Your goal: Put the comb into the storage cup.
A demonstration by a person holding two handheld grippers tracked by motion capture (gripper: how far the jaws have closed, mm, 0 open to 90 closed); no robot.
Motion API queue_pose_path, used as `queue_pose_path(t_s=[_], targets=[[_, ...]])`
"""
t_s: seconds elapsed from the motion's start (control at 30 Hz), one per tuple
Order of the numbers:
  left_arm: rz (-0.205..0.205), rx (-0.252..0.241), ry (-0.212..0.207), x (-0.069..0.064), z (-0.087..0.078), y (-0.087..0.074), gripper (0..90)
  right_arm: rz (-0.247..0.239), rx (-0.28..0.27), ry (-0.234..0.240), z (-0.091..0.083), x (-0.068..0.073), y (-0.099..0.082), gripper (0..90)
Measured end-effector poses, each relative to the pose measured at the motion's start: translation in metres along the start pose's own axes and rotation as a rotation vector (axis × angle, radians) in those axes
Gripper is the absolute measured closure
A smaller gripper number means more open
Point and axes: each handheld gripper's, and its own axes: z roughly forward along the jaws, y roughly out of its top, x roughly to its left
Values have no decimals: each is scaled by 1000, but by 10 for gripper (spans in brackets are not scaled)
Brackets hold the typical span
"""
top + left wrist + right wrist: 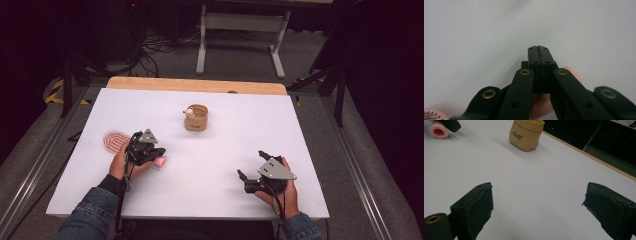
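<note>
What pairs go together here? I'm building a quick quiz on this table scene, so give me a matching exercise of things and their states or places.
Things:
1. left gripper
2. right gripper
3. tan pouch
4. pink cylinder

States or places:
A. stands upright near the middle of the white table
B. jaws wide apart, nothing between them
C. lies on its side under the tip of a gripper
D. jaws pressed together

Pairs: 1-D, 2-B, 3-A, 4-C
</note>
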Motion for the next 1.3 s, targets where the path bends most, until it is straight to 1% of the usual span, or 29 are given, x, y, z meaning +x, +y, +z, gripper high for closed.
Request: queue_pose_path(t_s=[0.2,0.3,0.47,0.53,0.63,0.7,0.87,1.1,1.3], targets=[[40,18,-12,-9,-10,-9,900,-2,2,0,0,0,0,88],[48,26,-17,-11,-14,-13,900,-9,4,-2,0,1,0,87],[49,27,-28,-14,-23,-22,900,-9,4,-6,0,0,0,87],[48,28,-30,-15,-27,-26,900,-11,5,-6,0,0,0,87],[57,28,-24,-14,-33,-30,900,-12,7,-4,0,0,0,87],[54,30,-25,-14,-36,-33,900,-16,7,-1,1,1,0,88],[49,28,-32,-15,-43,-40,900,-16,8,1,1,1,0,87],[55,38,-36,-14,-51,-48,900,-21,13,7,2,2,-1,87],[69,55,-26,-15,-59,-56,900,-25,7,8,1,2,0,88]])
